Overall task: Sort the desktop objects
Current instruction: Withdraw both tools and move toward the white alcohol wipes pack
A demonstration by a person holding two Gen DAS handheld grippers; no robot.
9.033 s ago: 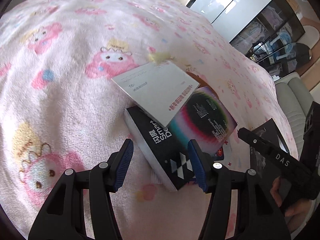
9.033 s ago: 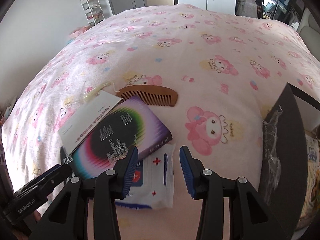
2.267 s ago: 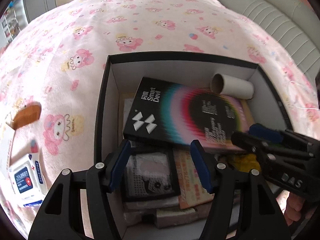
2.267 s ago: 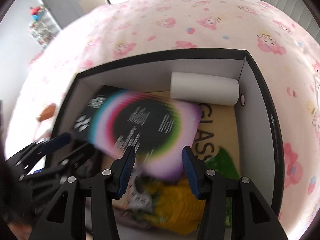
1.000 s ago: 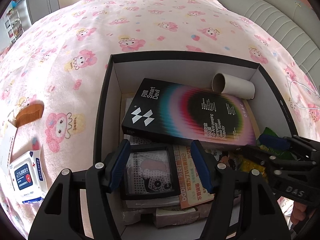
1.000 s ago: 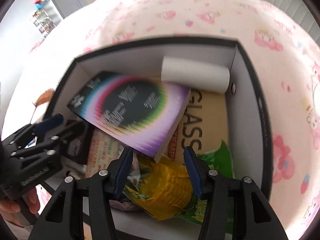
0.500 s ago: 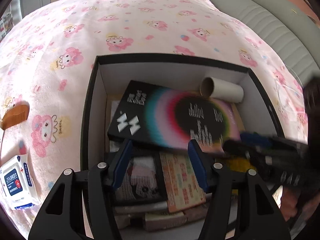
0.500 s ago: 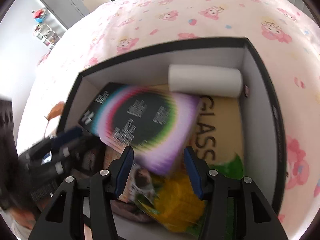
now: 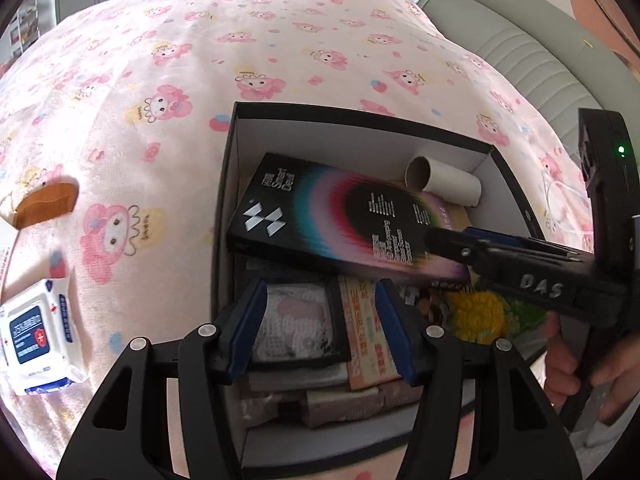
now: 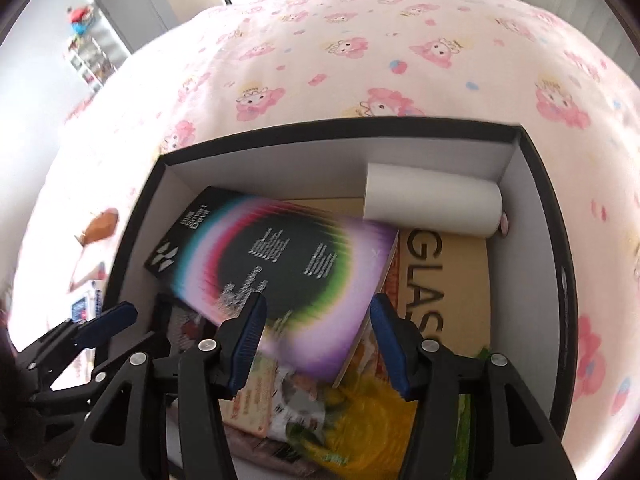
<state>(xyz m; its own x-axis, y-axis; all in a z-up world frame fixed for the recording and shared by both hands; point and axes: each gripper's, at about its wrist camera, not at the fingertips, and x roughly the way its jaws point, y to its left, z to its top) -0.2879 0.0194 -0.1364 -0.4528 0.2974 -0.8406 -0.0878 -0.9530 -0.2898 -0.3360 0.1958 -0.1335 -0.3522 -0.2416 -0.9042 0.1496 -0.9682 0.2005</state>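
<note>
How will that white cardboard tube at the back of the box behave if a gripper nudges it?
The cardboard tube lies on its side by the black box's back wall, so it would probably roll. Its open end shows that it is hollow, so it is likely light and may crush under a firm squeeze. The wall should stop it.

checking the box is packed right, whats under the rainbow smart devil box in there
The rainbow Smart Devil box lies tilted over a brown GLASS-printed carton, an orange printed packet and a black-framed picture. Whatever sits beneath its middle is covered.
</note>
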